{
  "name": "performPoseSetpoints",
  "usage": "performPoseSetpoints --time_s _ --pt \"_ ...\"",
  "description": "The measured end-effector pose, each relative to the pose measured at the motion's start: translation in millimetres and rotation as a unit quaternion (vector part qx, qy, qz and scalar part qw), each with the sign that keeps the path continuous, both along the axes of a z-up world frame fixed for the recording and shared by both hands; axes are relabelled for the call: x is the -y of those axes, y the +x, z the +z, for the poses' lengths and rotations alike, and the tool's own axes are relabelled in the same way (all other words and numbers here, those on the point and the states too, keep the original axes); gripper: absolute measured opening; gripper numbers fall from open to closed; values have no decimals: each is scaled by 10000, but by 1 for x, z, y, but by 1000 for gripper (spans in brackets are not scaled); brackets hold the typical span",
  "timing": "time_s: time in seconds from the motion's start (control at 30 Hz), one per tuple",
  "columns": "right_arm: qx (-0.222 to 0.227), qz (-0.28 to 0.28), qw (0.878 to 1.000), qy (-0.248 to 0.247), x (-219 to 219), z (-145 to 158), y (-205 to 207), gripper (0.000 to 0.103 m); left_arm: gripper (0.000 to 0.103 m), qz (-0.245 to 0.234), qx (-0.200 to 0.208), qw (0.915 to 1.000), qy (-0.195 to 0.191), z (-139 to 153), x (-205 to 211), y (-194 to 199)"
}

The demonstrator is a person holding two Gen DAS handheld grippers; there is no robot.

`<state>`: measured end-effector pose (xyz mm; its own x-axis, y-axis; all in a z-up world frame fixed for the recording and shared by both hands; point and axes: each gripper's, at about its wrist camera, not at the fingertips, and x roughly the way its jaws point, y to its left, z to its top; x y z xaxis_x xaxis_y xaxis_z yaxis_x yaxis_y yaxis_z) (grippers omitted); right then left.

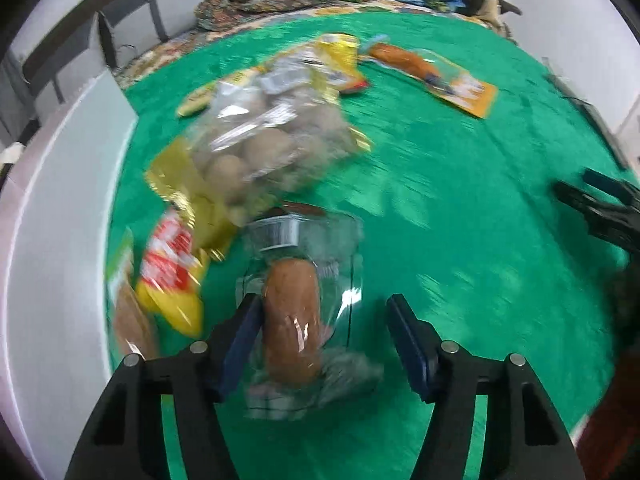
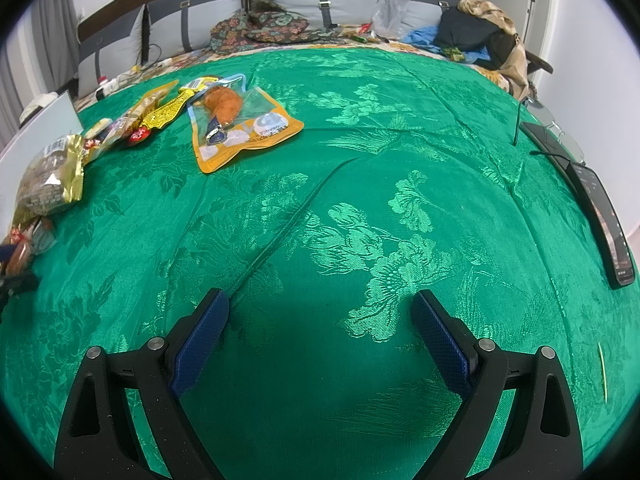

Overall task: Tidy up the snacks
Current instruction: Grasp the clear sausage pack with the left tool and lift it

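Fingers of my left gripper (image 1: 320,344) stand parted around a clear plastic packet holding a brown sausage-shaped snack (image 1: 294,320) on the green brocade bedspread (image 1: 460,208); only one pad touches. Slippery film could slide sideways. My right gripper (image 2: 320,340) gapes empty.

Glossy wrappers on woven green cloth

The bedspread (image 2: 360,184) is satiny green brocade with shiny woven flowers. The sausage packet (image 1: 298,320) is clear, glossy plastic film; the gold bag (image 2: 60,176) looks like crinkled foil. The tongs' pads (image 2: 440,340) are blue, matt, finely textured.
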<state>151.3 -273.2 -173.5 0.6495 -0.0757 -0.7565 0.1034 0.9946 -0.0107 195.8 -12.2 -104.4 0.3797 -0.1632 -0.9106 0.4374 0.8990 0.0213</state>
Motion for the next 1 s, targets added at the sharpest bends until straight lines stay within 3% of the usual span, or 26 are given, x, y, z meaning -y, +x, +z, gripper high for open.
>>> performPoseSetpoints --time_s 0.17,0.27,0.3,0.43,0.6,0.73,0.87,1.0 --pt "-1 0 10000 -1 0 0 0 95 68 -155 -305 9986 -400 7 1 -29" --pt "0 0 10000 1 0 0 0 95 76 112 -396 9948 -935 21 -19 -27" --pt "0 0 10000 1 -1 0 0 95 81 191 -374 9940 -1006 24 -26 -25" --pt "1 -1 10000 1 -1 0 0 95 84 142 -593 9903 -1248 28 -43 -18" --pt "2 0 10000 3 0 0 0 95 84 -256 -811 9937 -732 6 -11 -13" --pt "3 0 10000 4 0 0 0 95 90 -21 -602 9980 -206 -11 7 -8" --pt "5 0 10000 5 0 0 0 95 103 185 -330 9993 40 -18 13 -17" --pt "5 0 10000 6 -1 0 0 95 103 328 -238 9992 -70 -18 8 -24"
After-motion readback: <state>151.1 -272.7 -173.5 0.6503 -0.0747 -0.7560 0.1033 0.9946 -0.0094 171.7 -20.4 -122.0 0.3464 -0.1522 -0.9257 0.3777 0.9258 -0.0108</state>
